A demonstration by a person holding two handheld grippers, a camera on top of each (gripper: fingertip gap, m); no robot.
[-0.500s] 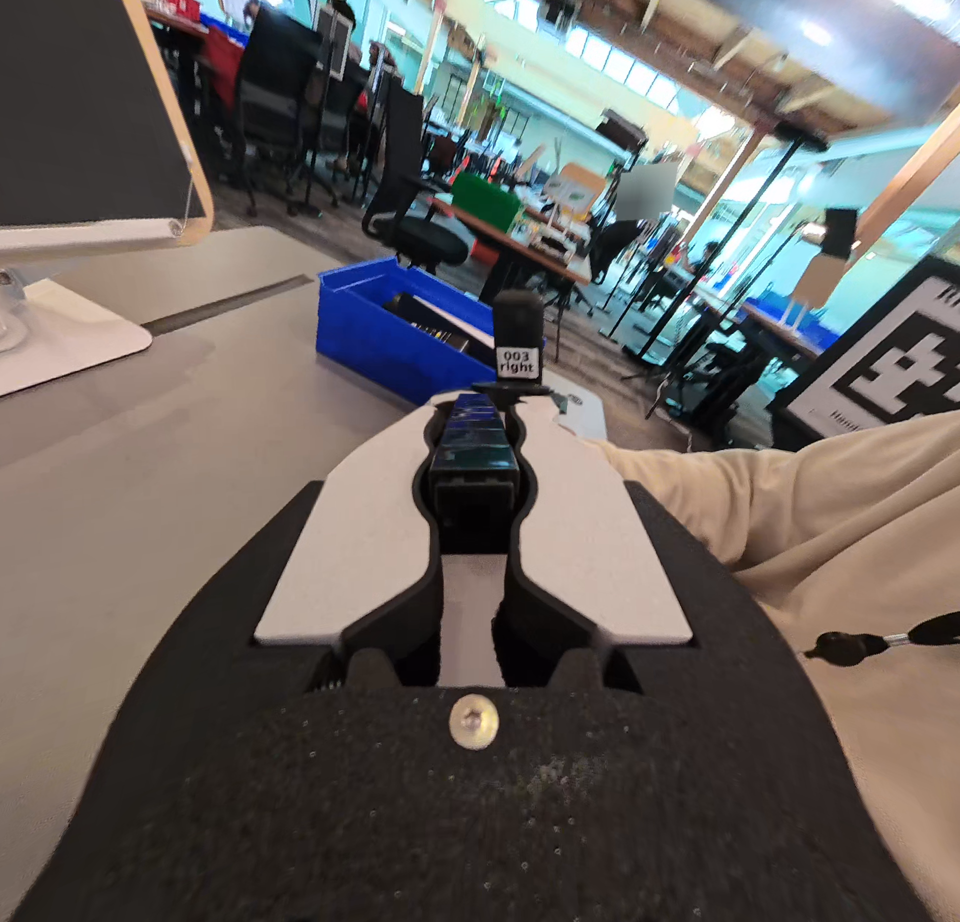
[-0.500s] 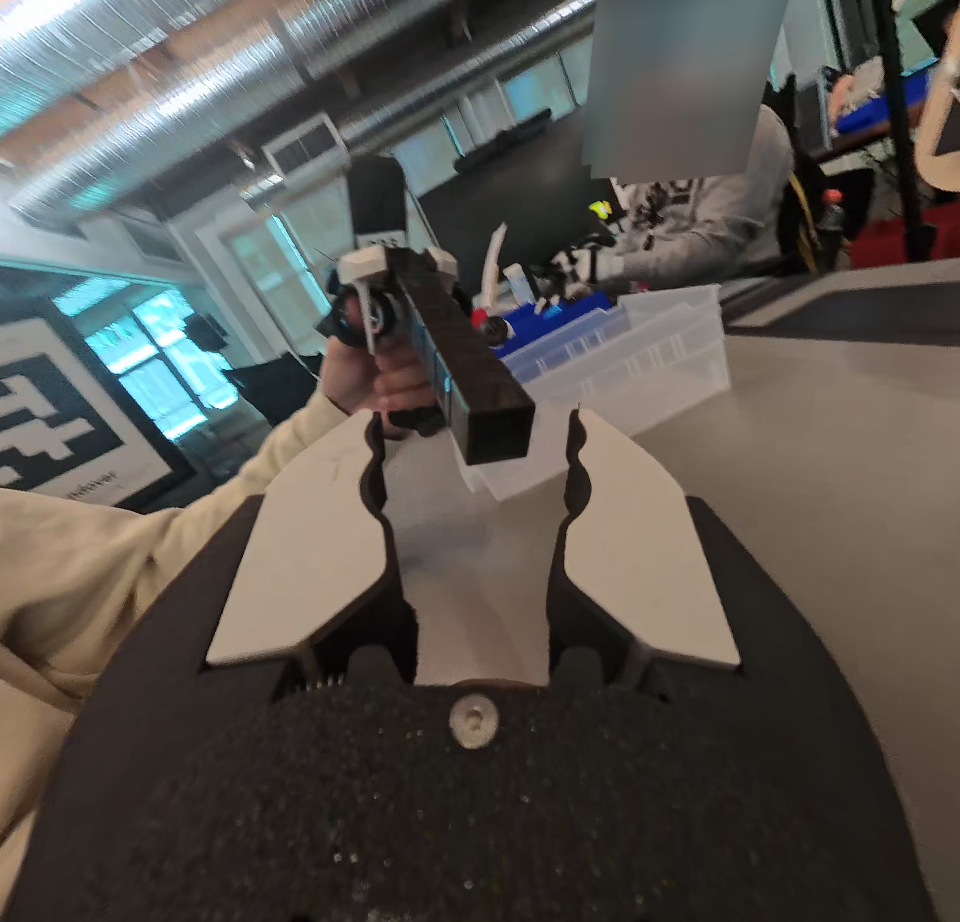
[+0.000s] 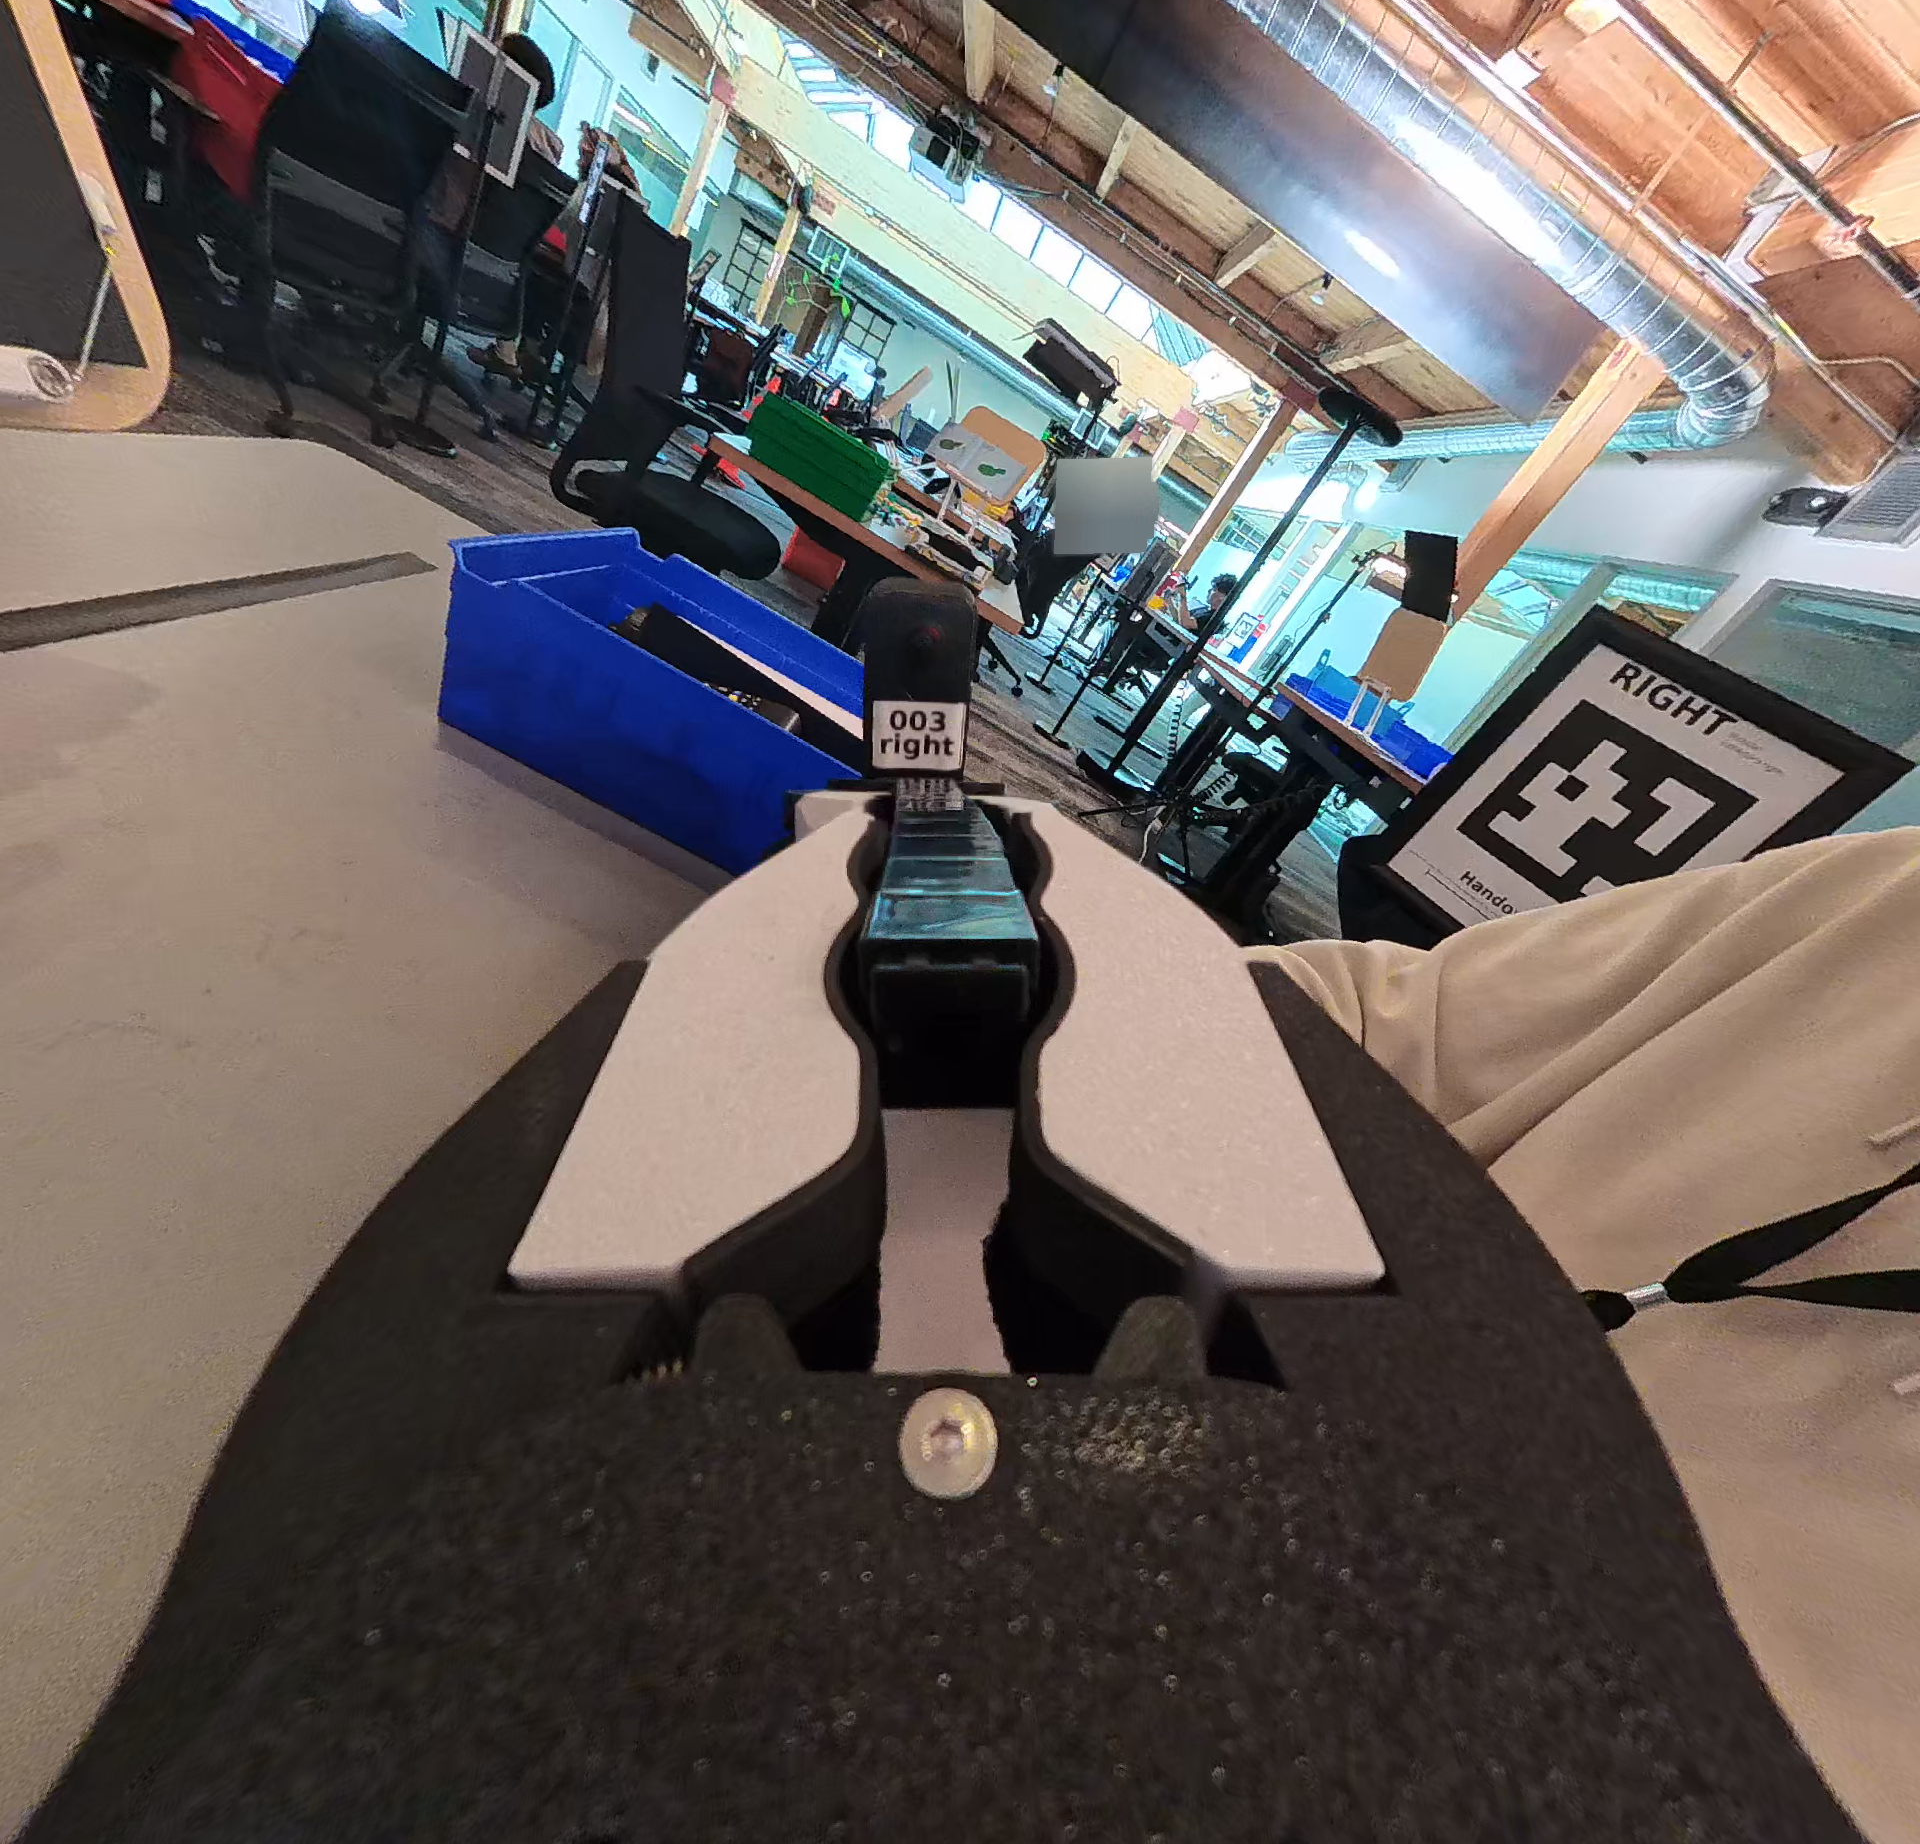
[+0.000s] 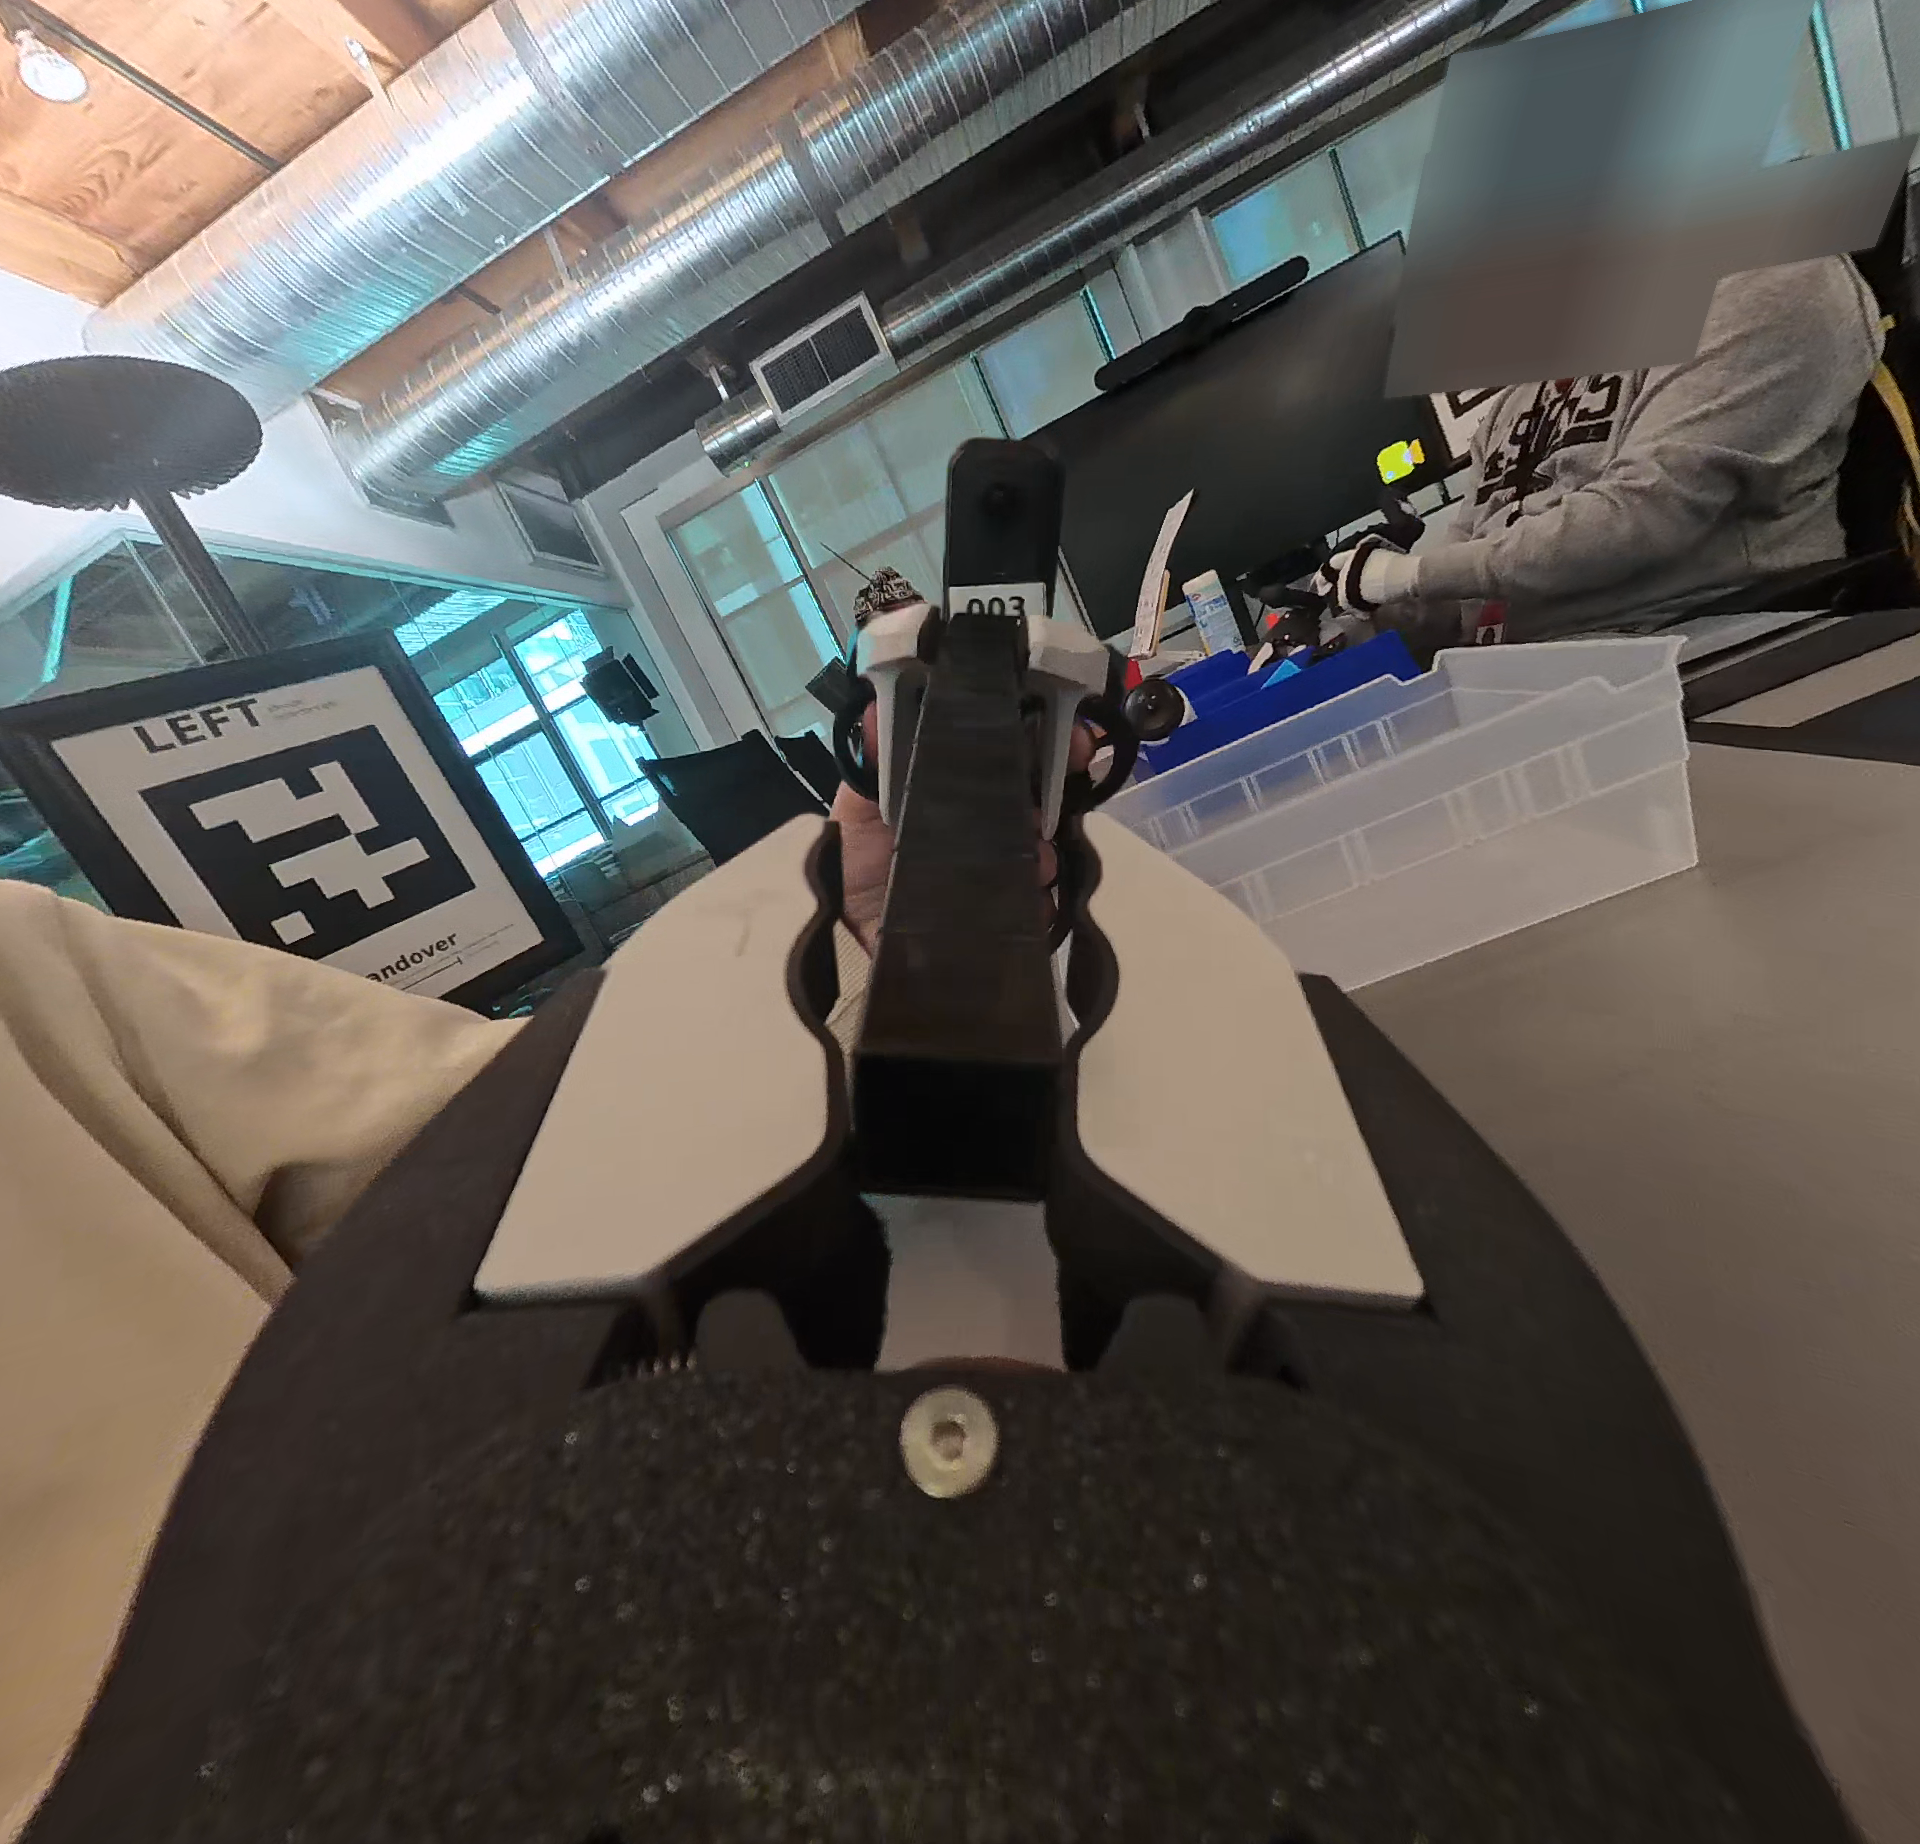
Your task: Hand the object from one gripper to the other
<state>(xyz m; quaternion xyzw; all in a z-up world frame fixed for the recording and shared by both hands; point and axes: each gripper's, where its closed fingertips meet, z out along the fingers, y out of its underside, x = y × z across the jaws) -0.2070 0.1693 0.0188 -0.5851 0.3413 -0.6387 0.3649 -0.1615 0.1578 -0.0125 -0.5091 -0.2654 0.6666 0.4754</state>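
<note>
Black bar: a long, dark, square-ended bar (image 3: 951, 921) with a ribbed top, held in the air between the two tools, pointing straight down the middle of both views.
Left gripper: the left gripper (image 3: 948, 890) has its white fingers (image 3: 764, 1015) pressed against both sides of the bar, clamped on one end of it.
Left gripper from the other side: in the right wrist view it (image 4: 971, 714) shows at the bar's far end, white tips on either side of the bar, with a hand (image 4: 868, 859) behind it.
Right gripper: the right gripper (image 4: 951, 921) has its white fingers (image 4: 1184, 1056) around the bar's (image 4: 961, 963) near end; the square end sits deep between them.
Right grip: the fingers lie very close along the bar's sides, but whether they press on it cannot be told.
Right gripper from the other side: in the left wrist view only its dark camera post (image 3: 920, 651) with a white label shows beyond the bar.
Table: a grey table (image 3: 229, 911) lies below.
Bins: a blue bin (image 3: 603, 693) sits on the table in the left view; a clear plastic bin (image 4: 1434, 786) in the right view.
Sleeve: a cream sleeve (image 3: 1621, 1015) at the edge of each view.
Signs: a framed black-and-white marker sign (image 3: 1621, 786) stands behind in the left view, another (image 4: 301, 807) in the right view.
</note>
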